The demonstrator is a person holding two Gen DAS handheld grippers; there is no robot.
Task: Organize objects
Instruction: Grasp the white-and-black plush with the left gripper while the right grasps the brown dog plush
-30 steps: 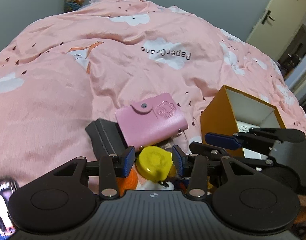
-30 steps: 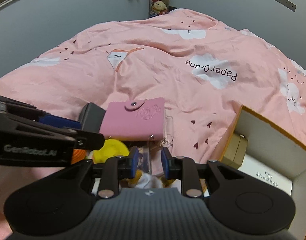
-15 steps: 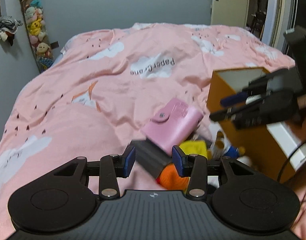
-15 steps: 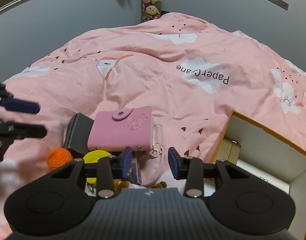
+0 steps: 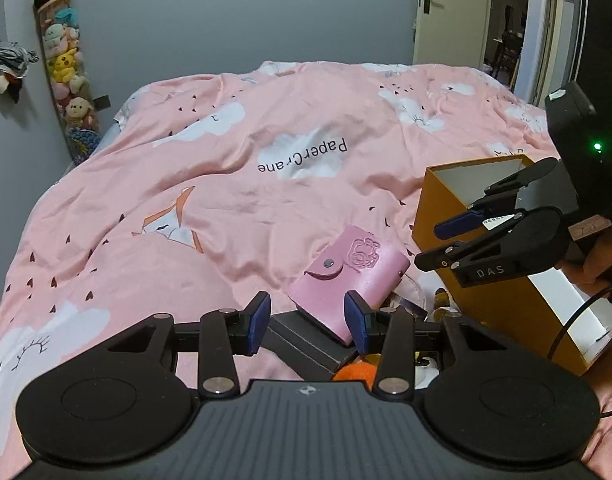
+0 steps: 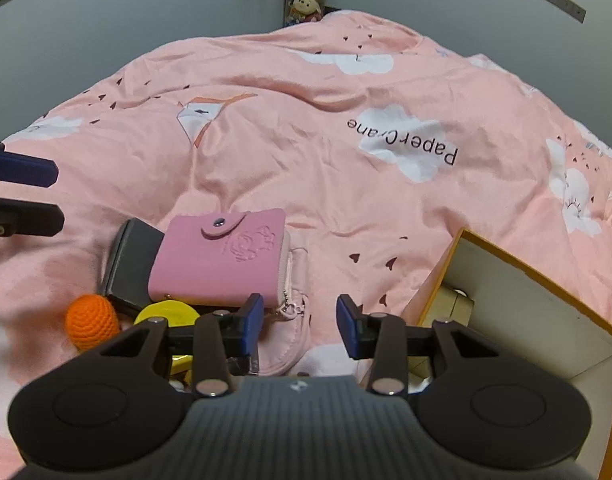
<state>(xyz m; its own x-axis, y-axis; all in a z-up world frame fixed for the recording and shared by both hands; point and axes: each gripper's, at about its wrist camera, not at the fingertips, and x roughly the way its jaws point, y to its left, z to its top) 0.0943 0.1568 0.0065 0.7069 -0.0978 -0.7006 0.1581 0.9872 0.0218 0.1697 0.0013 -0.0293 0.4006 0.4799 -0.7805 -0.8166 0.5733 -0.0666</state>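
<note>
A pile of small objects lies on the pink bed cover: a pink snap wallet (image 5: 348, 280) (image 6: 222, 258) on top of a black case (image 5: 306, 346) (image 6: 130, 262), an orange knitted ball (image 6: 92, 322) (image 5: 354, 372), a yellow round object (image 6: 168, 314) and a pale pink zip pouch (image 6: 294, 320). An orange box (image 5: 486, 292) (image 6: 518, 300) with a white inside stands open to the right. My left gripper (image 5: 308, 322) is open and empty, raised just before the wallet. My right gripper (image 6: 300, 324) is open and empty above the pouch; it also shows in the left wrist view (image 5: 446, 244).
A beige item (image 6: 454, 304) lies inside the orange box. The pink cover (image 5: 226, 208) spreads far behind the pile. A column of plush toys (image 5: 68, 64) hangs on the grey wall at the left. A door (image 5: 438, 16) stands at the back right.
My left gripper let go of the yellow object and pulled up and back. My right gripper opened wider and rose. The pile stays in place.
</note>
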